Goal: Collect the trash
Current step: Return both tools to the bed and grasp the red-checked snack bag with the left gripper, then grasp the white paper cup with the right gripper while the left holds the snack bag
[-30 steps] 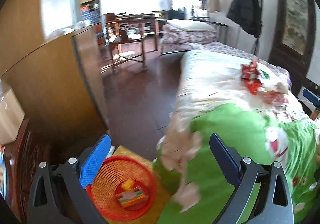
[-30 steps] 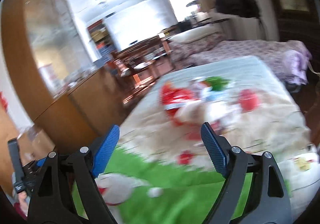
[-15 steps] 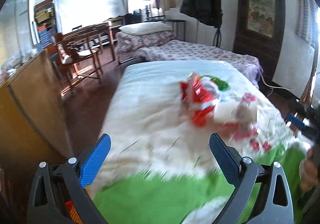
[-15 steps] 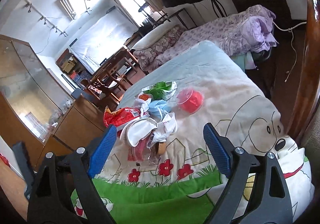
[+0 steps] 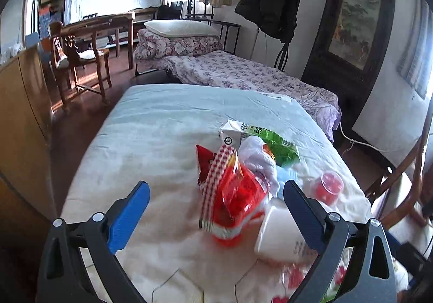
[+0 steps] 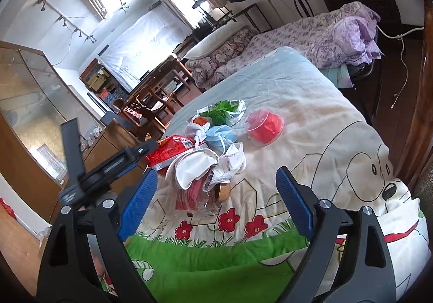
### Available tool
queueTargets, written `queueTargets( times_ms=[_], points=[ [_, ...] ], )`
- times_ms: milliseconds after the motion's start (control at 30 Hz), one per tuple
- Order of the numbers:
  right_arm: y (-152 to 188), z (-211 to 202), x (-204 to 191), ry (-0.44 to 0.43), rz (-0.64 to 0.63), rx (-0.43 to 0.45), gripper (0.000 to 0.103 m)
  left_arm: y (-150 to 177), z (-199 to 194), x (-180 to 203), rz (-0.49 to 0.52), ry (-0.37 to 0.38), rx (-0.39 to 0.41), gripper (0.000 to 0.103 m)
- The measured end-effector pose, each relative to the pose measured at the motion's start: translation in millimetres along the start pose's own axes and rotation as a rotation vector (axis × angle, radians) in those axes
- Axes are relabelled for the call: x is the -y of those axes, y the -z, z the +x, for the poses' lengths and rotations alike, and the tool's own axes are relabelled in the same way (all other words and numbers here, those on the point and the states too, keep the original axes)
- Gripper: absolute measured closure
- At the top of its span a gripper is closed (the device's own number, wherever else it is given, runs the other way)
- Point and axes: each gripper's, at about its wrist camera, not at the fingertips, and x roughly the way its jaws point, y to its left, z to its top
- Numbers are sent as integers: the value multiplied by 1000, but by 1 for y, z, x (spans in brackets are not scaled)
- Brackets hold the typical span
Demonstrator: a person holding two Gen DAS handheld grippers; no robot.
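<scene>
Trash pile: a heap of wrappers lies on the bed (image 6: 311, 124), toward its near half, on the pale part of the cover beyond the green band with red flowers.
Left gripper (image 5: 216, 211): wide, holding nothing; it hangs low over the bed with the red snack bag (image 5: 238, 200) between its fingers but not pinched.
Right gripper (image 6: 216, 194): wide, holding nothing; it points at the pile from the near side, the white foam tray (image 6: 192, 167) just beyond its left finger.
Risk, loose heap: the pieces overlap one another, so a close on the red snack bag may drag the white tissue (image 5: 257, 159) or the tray along and drop them off the bed's edge.
Risk, thin film: the bag is crinkled and slack; I judge that a pinch on one corner may slip.
Risk, crowding: both grippers aim at the same heap and the left one shows close beside the right one's left finger, so they may knock each other.
Risk, rolling: the red plastic cup (image 6: 263, 127) lies apart from the heap on soft bedding and may roll if the cover is tugged.
Red plastic cup, contents: clear lid or wall, red inside; whether anything is in it I cannot tell.
Green carton (image 5: 270, 138): flattened and torn open, apparently holding nothing.
White foam tray, contents: bent and on its side, nothing seen in it.
Bin: none in view.
</scene>
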Motion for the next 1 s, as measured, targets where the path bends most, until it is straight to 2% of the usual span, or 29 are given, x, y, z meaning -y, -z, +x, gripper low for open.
queueTargets(
  times_ms=[133, 200, 233, 300, 367, 500, 567, 667, 867, 1000],
  points=[
    [1, 2, -2, -1, -9, -10, 17, -1, 13, -5, -19, 28, -37, 11],
    [1, 2, -3, 0, -13, -11, 17, -2, 16, -6, -21, 51, -44, 33],
    [2, 2, -3, 1, -15, -11, 17, -2, 16, -7, -18, 60, -47, 41],
    [3, 2, -5, 5, -23, -10, 17, -1, 17, -7, -9, 87, -58, 75],
    [4, 1, -7, 9, -34, -8, 17, 2, 11, -6, -5, 102, -41, 80],
    [4, 0, -9, 11, -48, -3, 17, 7, -21, -11, -14, 114, 62, 81],
    [6, 0, -11, 11, -57, -7, 17, 14, -43, -23, -53, 136, 120, 81],
    [7, 2, -14, 11, -79, -17, 17, 24, -64, -42, -121, 173, 161, 81],
    [13, 5, -28, 32, -157, -26, 17, 34, -85, -57, -188, 295, 178, 81],
    [16, 5, -35, 48, -208, -20, 17, 41, -95, -57, -194, 339, 191, 81]
  ],
)
